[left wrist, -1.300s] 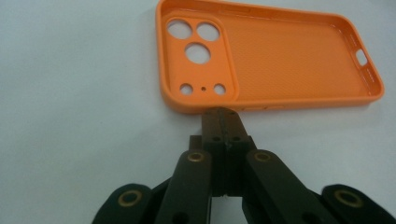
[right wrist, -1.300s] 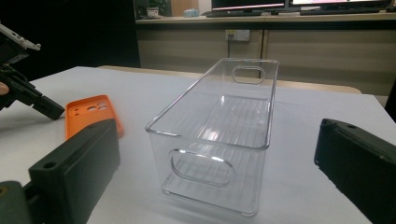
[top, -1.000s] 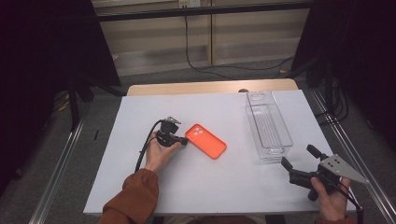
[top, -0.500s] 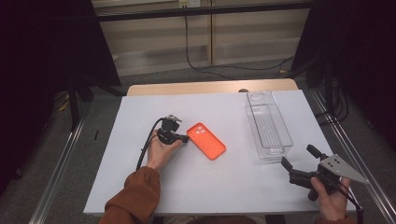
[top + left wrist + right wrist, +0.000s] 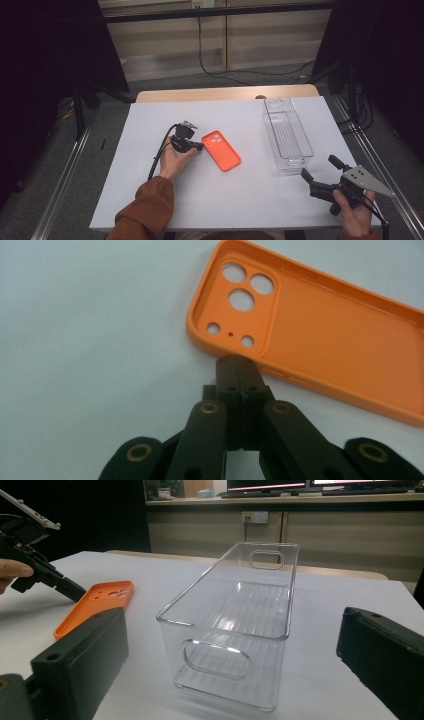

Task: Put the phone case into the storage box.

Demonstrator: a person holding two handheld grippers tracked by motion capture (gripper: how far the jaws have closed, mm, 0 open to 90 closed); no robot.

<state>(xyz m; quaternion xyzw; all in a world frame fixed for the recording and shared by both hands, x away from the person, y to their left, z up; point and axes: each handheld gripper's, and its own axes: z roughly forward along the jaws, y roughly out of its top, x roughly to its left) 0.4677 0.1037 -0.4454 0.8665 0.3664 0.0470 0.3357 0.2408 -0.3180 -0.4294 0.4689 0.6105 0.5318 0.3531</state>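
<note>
Case [image 5: 221, 150] lies flat on the white table [image 5: 150, 200], inside up, orange, well left of the clear bin [image 5: 287, 135]. The left claw [image 5: 199, 147] is clenched on nothing, its tips pressed together and set against the case's near long edge just below the camera cut-outs, as the left gripper view shows [image 5: 237, 365]. The right claw [image 5: 320, 169] hangs released near the table's right edge, jaws spread wide toward the bin.

The risk, as I judge it, is a push instead of a grip. With closed tips, the case has nothing stopping it from skating across the smooth sheet, and a nudge near one end would spin it rather than move it straight. Its soft, thin rim could also ride up over the tips or buckle. If the claw opens here to take the rim, one jaw must slip under the edge; pressing down too hard would pin the case and drag the sheet.
</note>
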